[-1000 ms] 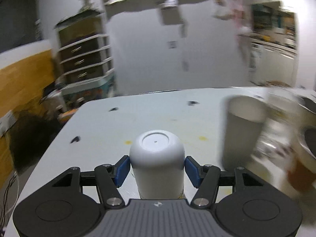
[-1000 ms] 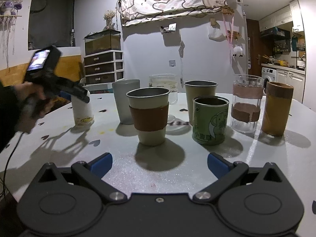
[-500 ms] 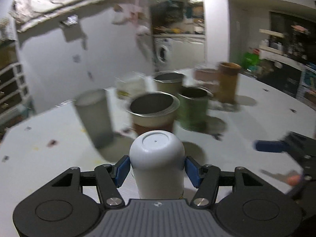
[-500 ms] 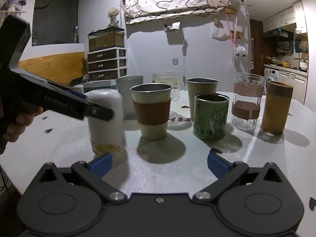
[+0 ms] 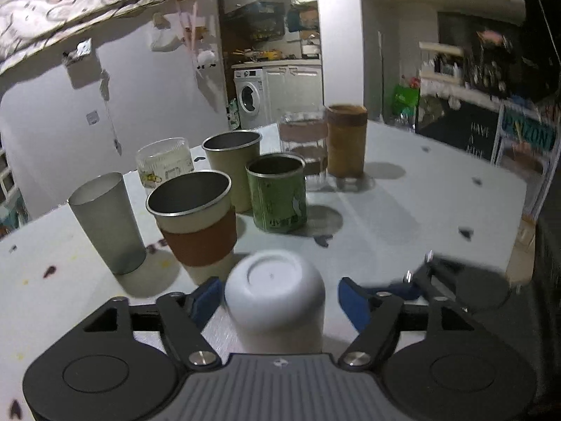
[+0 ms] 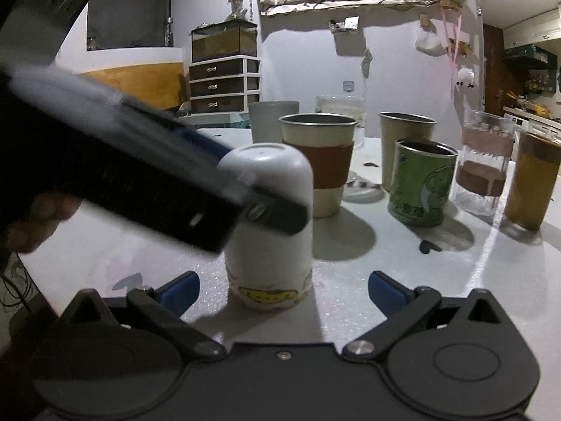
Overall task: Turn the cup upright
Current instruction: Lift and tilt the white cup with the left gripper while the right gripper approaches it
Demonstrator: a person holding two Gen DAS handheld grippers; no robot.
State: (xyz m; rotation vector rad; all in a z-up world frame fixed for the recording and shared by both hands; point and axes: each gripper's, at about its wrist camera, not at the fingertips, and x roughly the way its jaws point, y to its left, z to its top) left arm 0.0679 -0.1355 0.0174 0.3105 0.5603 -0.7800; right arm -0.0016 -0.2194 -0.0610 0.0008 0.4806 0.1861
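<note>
A white cup [image 5: 275, 298] stands upside down on the white table [image 5: 403, 210], base up, with a yellow print near its rim. It also shows in the right wrist view [image 6: 270, 231]. My left gripper [image 5: 278, 301] is around it with the jaws spread. A small gap shows at the right pad [image 5: 352, 303]. The left pad [image 5: 207, 298] is close to the cup. My right gripper [image 6: 282, 289] is open, just in front of the cup, with the cup between its blue pads [image 6: 385, 293].
Upright cups stand behind: a grey tumbler [image 5: 108, 222], a metal cup with brown sleeve [image 5: 196, 226], a green tin [image 5: 278, 193], an olive metal cup [image 5: 233, 166], a glass [image 5: 303, 144] and a brown cup [image 5: 347, 140]. The table edge is at right.
My left gripper carried the white cup from the table's left side to the front, by the right gripper. Its jaws have widened off the cup. The right gripper stayed open and still.
</note>
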